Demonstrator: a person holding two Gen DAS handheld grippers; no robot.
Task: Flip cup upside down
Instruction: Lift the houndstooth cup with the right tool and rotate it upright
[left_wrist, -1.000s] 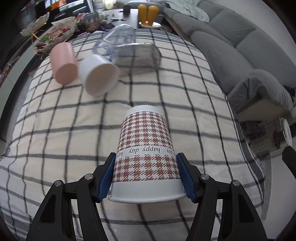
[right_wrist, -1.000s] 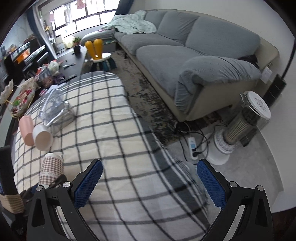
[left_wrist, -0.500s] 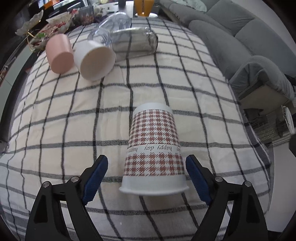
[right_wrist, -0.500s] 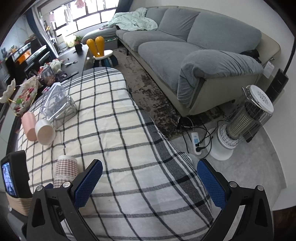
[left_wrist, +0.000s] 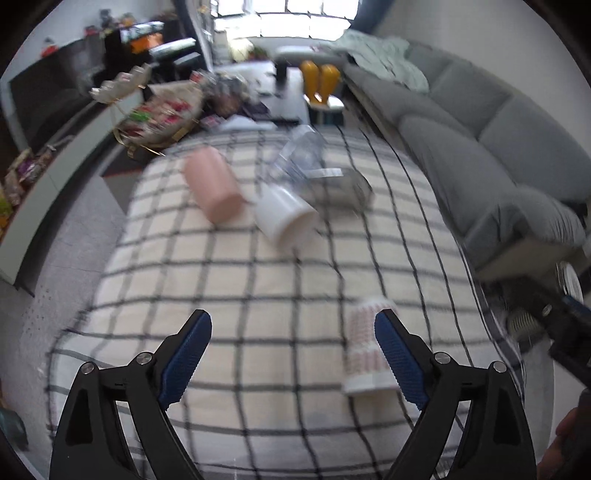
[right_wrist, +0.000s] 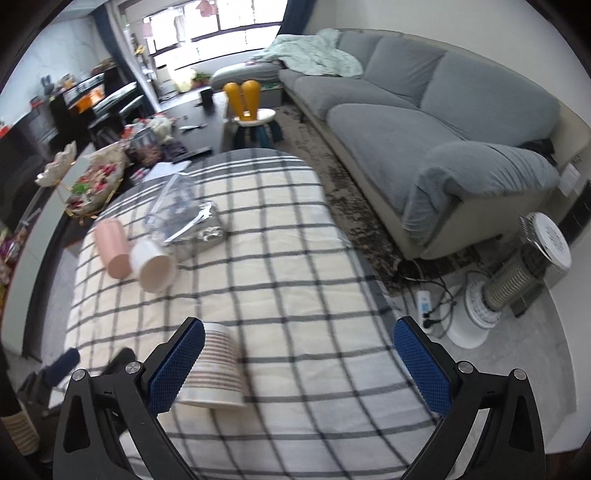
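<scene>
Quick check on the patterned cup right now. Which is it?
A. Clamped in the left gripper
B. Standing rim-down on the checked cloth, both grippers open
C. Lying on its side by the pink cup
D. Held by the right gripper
B: the patterned cup stands wide rim down on the cloth, and the left gripper and right gripper are both open and hold nothing.
</scene>
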